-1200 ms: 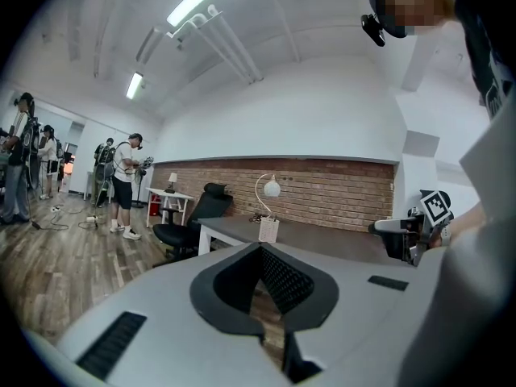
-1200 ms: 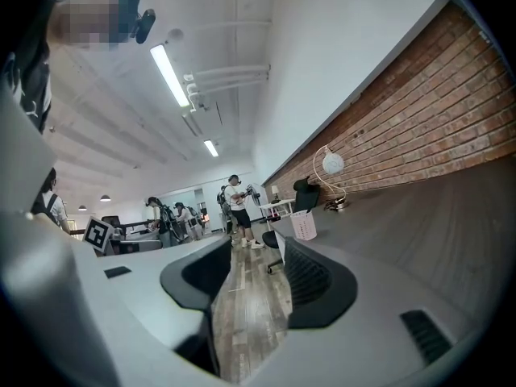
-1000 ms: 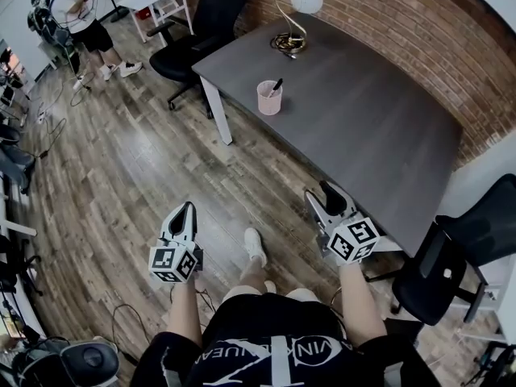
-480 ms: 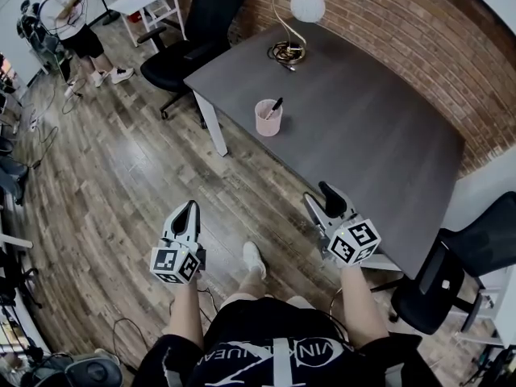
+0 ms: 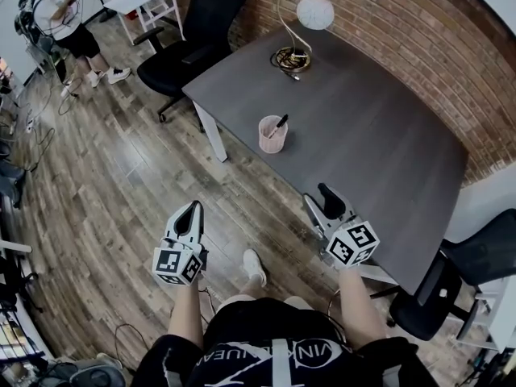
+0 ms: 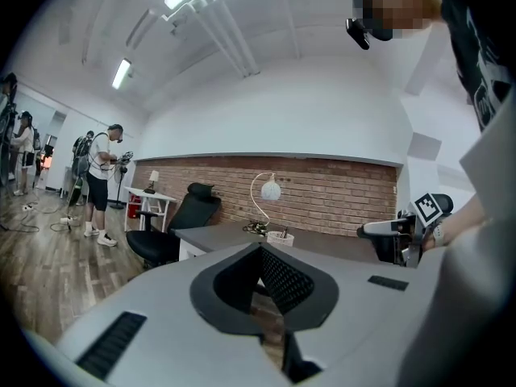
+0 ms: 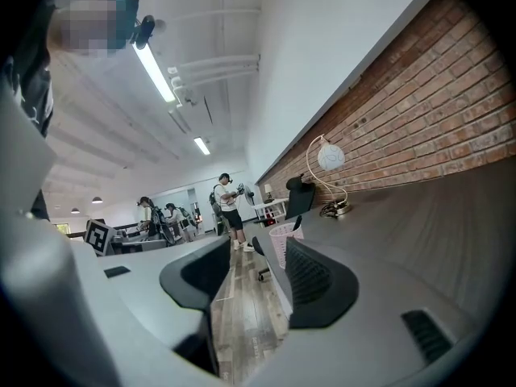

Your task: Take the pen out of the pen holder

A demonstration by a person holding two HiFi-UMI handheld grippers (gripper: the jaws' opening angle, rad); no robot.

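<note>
**Pen in its holder, both grippers well apart from it**

The pink pen holder stands upright on the grey table, ahead of both grippers and between their lines, a little nearer to the right one. One dark pen leans in it, with its upper end above the rim on the side of the right gripper. The lower part of the pen is hidden inside the cup, and I cannot tell if something else lies in there.

The left gripper hangs over the wooden floor, well short of the table. Its jaw tips meet, and only a small hollow stays behind them — nothing is held. The right gripper is at the near edge of the table with its jaws clearly apart, and only floor shows in the gap.

In the right gripper view the holder shows just above the right jaw, with its base cut by that jaw. In the left gripper view it is only a small pale shape past the jaw tips — the pen there is hard to make out.

Farther ahead of the holder a desk lamp stands on the same table.
</note>
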